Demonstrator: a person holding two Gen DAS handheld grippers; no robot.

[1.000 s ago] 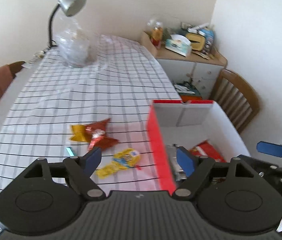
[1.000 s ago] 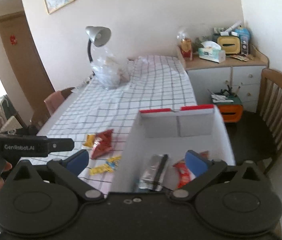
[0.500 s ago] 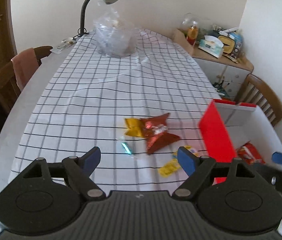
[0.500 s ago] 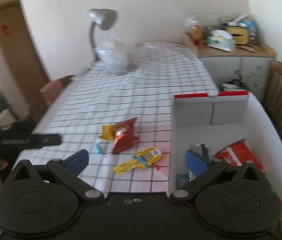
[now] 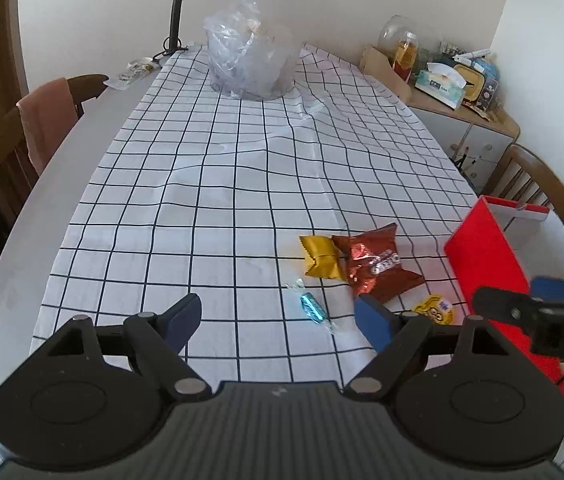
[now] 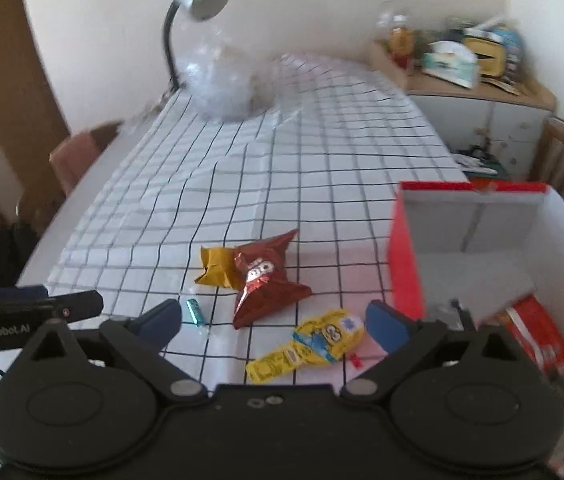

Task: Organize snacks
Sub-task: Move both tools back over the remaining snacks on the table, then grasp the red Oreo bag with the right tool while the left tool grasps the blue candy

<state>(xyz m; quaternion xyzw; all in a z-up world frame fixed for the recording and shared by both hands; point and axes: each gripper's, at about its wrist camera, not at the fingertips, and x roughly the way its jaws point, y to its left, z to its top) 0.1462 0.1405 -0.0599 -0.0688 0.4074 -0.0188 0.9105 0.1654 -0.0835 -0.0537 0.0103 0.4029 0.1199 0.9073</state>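
On the checked tablecloth lie a gold packet (image 5: 319,256), a dark red foil bag (image 5: 377,266), a small teal candy (image 5: 311,307) and a yellow packet (image 6: 313,338). A red-and-white box (image 6: 401,256) at the right holds a red bag (image 6: 537,336) and a silver packet. My left gripper (image 5: 278,322) hangs open above the cloth, the teal candy just beyond its fingertips. My right gripper (image 6: 274,320) is over the yellow packet; its jaws are closing slightly but wide apart, touching nothing.
A clear plastic bag (image 5: 250,64) and a desk lamp (image 5: 202,0) stand at the table's far end. Wooden chairs (image 5: 10,140) flank the table. A cluttered sideboard (image 5: 453,92) is at the back right. Bare grey table edge (image 5: 22,240) runs along the left.
Both grippers have swung left, away from the box and toward the loose snacks, and come lower. The snacks now sit between the fingertips in both views. Nothing was picked up.
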